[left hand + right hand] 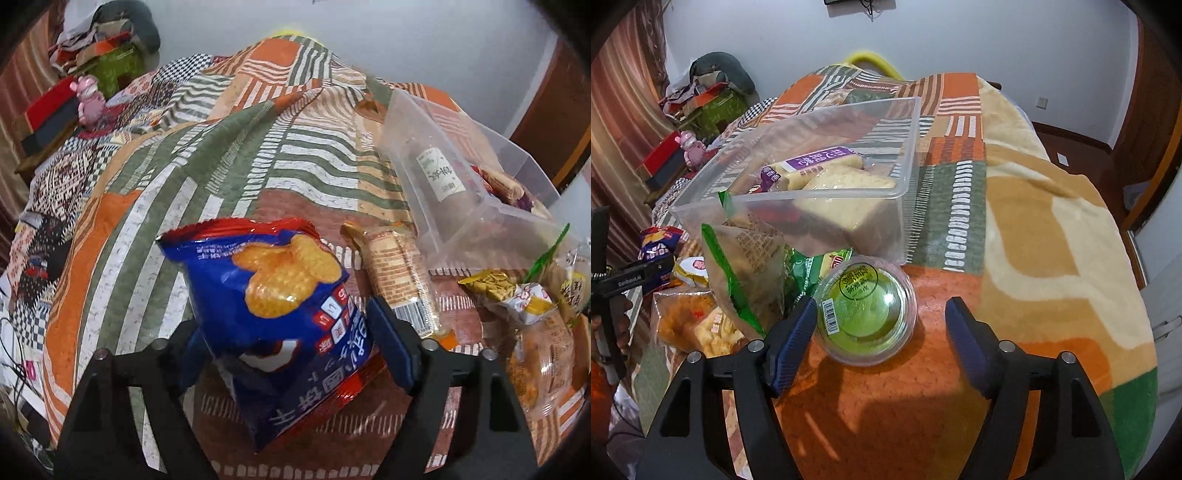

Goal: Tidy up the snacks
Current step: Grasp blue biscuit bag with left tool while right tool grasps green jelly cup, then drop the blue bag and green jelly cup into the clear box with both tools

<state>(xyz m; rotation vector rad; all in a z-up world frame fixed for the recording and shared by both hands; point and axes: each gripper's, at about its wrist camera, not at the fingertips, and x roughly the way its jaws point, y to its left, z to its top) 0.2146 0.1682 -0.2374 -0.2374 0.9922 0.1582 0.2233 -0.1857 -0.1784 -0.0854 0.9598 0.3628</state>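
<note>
Two grippers going here. My left gripper [286, 325] is clamped on the blue cracker bag [280, 306], held up off the patchwork quilt [229, 166]. It's light, puffy and crinkly, so I'm pinching it mid-body; squeeze harder and the crackers probably crumble. My right gripper [881, 332] hangs with its fingers spread wide, tilted down around the green domed cup [868, 314] but not gripping it. Clear bin [905, 155] sits just behind the cup.

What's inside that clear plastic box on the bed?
The clear plastic box holds a purple-labelled snack pack and a pale bread-like pack beside it. A reddish wrapper shows at the left, but the green-edged bag in front hides the rest.
</note>
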